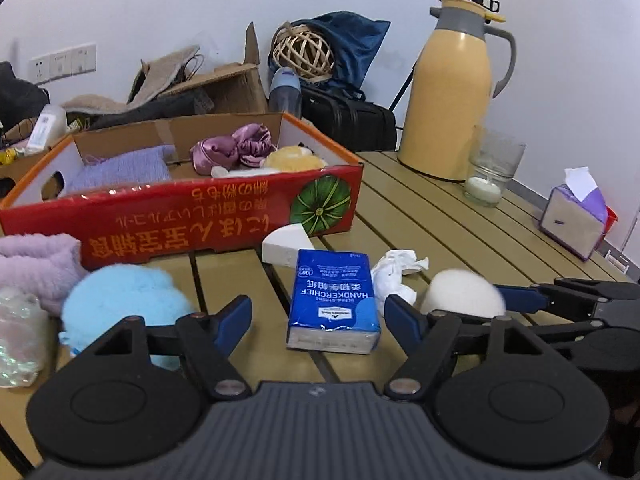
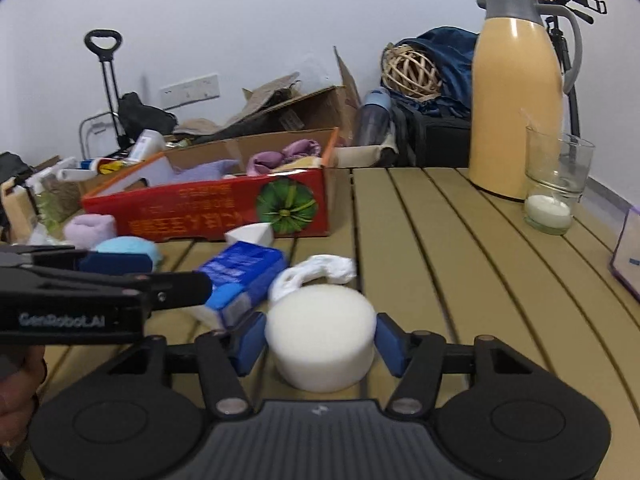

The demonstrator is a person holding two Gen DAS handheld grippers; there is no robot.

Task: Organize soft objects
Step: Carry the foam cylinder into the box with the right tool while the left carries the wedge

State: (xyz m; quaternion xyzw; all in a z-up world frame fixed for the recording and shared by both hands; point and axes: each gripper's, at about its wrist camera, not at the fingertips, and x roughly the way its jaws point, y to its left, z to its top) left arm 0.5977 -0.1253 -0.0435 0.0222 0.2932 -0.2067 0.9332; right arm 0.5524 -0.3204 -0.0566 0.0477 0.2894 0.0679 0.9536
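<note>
We read "HANDKERCHIEF" on the blue tissue pack (image 1: 334, 300) lying on the table just in front of the red box (image 1: 180, 216), and "GenRobot.AI" on our left gripper (image 1: 318, 316), whose fingers are spread. Our right gripper (image 2: 320, 338) brackets the round white sponge (image 2: 320, 338) beside that pack, its pads at the sponge's sides.

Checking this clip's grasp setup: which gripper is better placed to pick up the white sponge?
Right. The right gripper is open with the sponge between its fingers; the left gripper faces the tissue pack.
</note>
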